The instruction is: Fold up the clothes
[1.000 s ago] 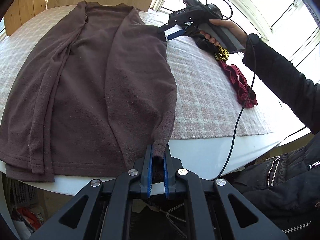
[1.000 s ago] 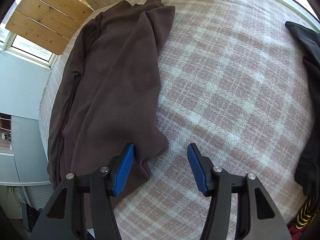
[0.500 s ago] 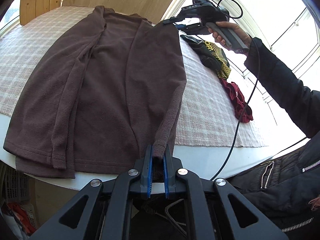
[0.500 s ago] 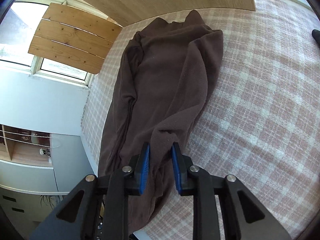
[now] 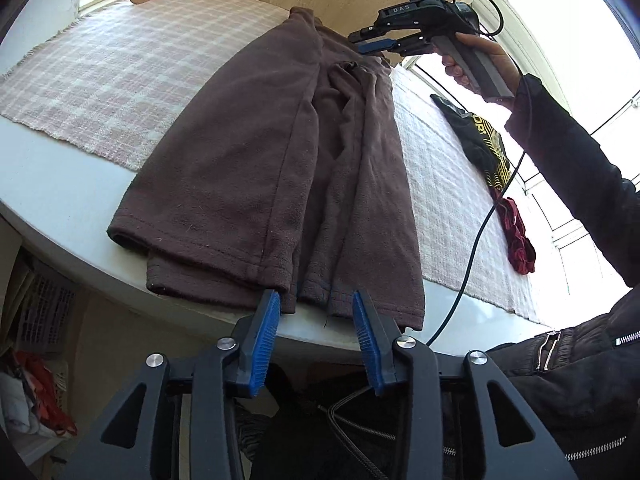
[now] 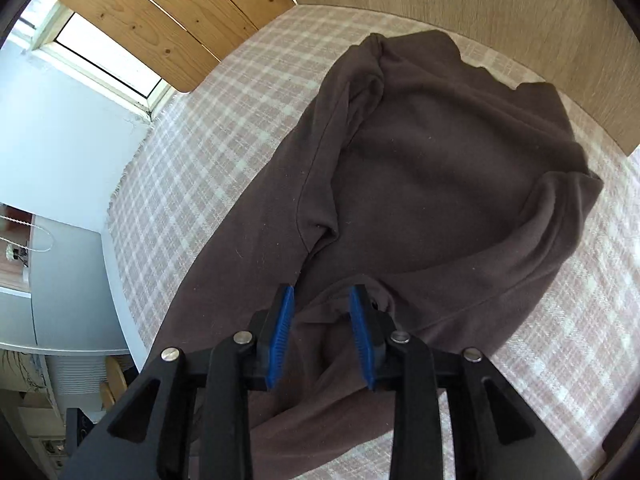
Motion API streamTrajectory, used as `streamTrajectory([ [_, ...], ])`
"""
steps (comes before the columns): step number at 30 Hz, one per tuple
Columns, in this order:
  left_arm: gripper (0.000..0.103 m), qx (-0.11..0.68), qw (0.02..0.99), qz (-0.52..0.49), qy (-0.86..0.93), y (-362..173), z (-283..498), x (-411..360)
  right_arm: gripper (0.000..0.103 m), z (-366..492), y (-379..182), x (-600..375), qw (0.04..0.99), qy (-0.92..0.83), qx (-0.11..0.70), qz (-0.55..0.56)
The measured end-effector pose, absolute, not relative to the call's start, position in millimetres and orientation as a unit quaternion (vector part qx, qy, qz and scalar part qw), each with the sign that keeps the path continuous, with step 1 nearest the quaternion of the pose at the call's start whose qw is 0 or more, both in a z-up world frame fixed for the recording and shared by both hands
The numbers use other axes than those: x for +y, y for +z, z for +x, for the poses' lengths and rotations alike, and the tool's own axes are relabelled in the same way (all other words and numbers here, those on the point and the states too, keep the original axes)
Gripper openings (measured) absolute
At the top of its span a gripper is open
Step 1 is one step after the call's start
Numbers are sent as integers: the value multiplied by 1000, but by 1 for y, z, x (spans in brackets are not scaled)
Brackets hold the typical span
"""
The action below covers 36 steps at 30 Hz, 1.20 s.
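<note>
left gripper (image 5: 316, 312): jaws just opened, nothing held, brown fleece sweater (image 5: 280, 168) hem just ahead
right gripper (image 6: 322, 312): jaws just reopened, fleece loose between the pads

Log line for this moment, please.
phase: side fold laid | left gripper: just opened, empty | right gripper: just opened, empty | brown fleece garment: released on checked cloth
</note>
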<state>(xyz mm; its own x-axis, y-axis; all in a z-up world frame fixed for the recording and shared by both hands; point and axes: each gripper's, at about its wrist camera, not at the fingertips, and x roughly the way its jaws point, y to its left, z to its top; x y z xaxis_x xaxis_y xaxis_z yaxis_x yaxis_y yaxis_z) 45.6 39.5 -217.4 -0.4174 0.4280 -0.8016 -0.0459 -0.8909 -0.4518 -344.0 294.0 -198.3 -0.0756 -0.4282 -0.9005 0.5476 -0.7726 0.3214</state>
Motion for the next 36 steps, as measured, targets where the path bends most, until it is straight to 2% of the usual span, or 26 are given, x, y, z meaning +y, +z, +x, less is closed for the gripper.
streamTrajectory([
  [2,41,-177,144,-511,829,-202,48,39,53,-320,-172,315,325,-777,85,533],
  [3,46,-175,141,-507,832,-194,47,38,55,-306,-162,327,318,-796,100,505],
  [4,57,-173,138,-502,836,-186,46,36,58,-292,-155,338,312,-810,108,485],
  [7,73,-169,128,-481,851,-162,41,21,58,-258,-157,366,302,-820,103,476],
  [12,73,-120,115,-473,865,-143,11,-4,58,-213,-183,378,297,-804,82,509],
  [15,73,-81,136,-484,861,-144,-15,-16,58,-193,-193,373,280,-809,89,509],
  [19,73,-37,191,-500,844,-153,-60,-25,58,-179,-208,352,276,-802,53,528],
  [23,73,-2,282,-493,823,-155,-95,-35,58,-169,-231,314,236,-803,82,541],
  [27,73,36,322,-496,805,-153,-138,-47,58,-159,-264,284,184,-772,117,597],
  [29,73,59,341,-491,799,-150,-160,-52,58,-154,-254,277,156,-784,123,588],
  [32,73,93,352,-480,798,-148,-196,-54,58,-163,-218,275,133,-813,92,559],
  [36,73,83,367,-468,799,-148,-241,-49,58,-187,-173,271,118,-845,51,518],
])
